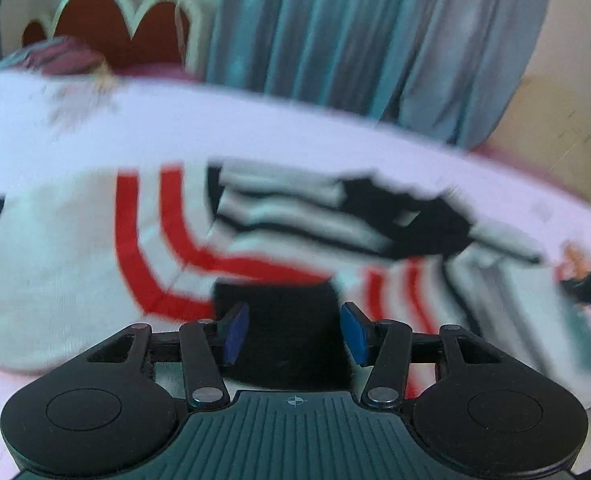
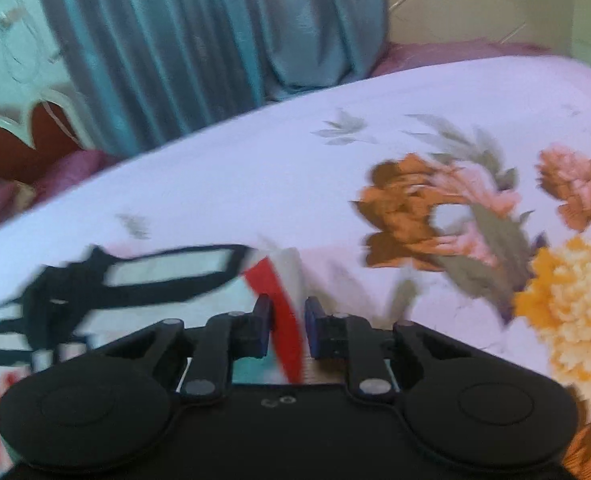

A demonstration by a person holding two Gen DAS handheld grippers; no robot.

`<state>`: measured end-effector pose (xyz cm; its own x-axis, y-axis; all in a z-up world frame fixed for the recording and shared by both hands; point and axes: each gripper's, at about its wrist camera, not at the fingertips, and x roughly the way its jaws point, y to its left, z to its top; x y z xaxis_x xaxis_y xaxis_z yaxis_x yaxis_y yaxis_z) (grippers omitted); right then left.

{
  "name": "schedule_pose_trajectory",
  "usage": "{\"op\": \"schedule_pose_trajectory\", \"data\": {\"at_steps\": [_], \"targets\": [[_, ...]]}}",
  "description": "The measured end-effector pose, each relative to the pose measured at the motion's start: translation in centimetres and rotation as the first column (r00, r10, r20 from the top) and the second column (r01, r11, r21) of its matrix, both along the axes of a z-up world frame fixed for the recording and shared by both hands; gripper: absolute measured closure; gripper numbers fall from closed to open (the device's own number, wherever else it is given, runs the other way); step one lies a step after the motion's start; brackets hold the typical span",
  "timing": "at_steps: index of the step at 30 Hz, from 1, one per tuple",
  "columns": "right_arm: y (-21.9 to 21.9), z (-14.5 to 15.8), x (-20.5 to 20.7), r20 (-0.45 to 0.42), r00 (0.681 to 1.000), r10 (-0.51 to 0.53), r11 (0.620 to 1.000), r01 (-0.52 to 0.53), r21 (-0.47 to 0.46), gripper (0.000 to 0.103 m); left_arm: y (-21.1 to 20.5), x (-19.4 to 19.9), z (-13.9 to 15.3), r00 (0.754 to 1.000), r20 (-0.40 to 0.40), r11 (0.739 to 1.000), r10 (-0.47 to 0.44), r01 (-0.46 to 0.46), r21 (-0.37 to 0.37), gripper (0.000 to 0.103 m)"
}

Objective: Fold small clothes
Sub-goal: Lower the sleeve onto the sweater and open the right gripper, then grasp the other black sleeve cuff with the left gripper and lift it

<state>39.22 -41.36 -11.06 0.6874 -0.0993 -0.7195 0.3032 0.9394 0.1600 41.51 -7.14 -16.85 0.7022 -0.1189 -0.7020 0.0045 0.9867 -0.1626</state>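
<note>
Clothes lie on a bed: in the left wrist view, a white garment [image 1: 75, 248] with red curved stripes and black markings spreads ahead of the left claw [image 1: 294, 332], on the pale floral bedsheet [image 1: 255, 128]. That claw is released, its blue pads apart, with a black patch of the fabric between them, untouched. In the right wrist view, the right claw [image 2: 287, 330] is clenched on a red-and-white fold of the garment [image 2: 285, 320], the rest trailing to its left. A blue curtain [image 2: 175, 40] hangs beyond the bed.
</note>
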Motion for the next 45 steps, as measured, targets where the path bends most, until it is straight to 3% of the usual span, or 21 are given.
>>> {"op": "schedule_pose_trajectory", "data": {"at_steps": [3,5,9,14,19,22,27,37,45], "targets": [[-0.1,-0.2,-0.2,-0.004,1.0,0.013,0.999,-0.013,-0.032,0.083,-0.3,0.1,-0.1,1.0,0.014,0.999,-0.005,0.005,0.04,0.052],[0.9,0.7,-0.4,0.006,0.999,0.037,0.993,-0.036,-0.112,0.081,-0.3,0.0,0.7,1.0,0.008,1.0,0.013,-0.013,0.014,0.052],[2.3,2.1,-1.6,0.08,0.993,0.087,0.992,-0.078,-0.103,0.079,-0.9,-0.1,1.2,0.999,0.025,1.0,-0.021,0.021,0.017,0.052],[3.9,0.2,-1.8,-0.011,0.987,0.158,0.976,-0.158,-0.152,0.079,-0.2,1.0,0.2,1.0,-0.018,1.0,-0.002,0.002,0.013,0.052],[5.3,2.6,-3.2,0.029,0.981,0.194,0.974,-0.189,-0.124,0.069,1.9,-0.6,1.8,0.998,-0.031,0.997,0.057,-0.059,-0.045,0.05],[7.7,3.3,-4.4,0.045,0.963,0.264,0.958,-0.257,-0.125,0.067,4.0,-2.3,2.1,0.993,-0.04,0.993,0.111,-0.112,-0.042,0.036],[12.2,3.0,-5.8,0.037,0.933,0.357,0.932,-0.354,-0.072,0.068,8.4,-5.1,2.4,0.978,-0.054,0.978,0.2,-0.202,-0.046,0.035],[22.1,3.5,-7.2,0.053,0.868,0.494,0.869,-0.491,-0.052,0.061,20.1,-8.3,2.0,0.913,-0.069,0.912,0.401,-0.405,-0.061,0.034],[29.0,2.9,-6.5,0.034,0.84,0.541,0.84,-0.539,-0.062,0.061,31.2,-9.2,-0.5,0.809,-0.104,0.793,0.579,-0.588,-0.161,0.034]]}}
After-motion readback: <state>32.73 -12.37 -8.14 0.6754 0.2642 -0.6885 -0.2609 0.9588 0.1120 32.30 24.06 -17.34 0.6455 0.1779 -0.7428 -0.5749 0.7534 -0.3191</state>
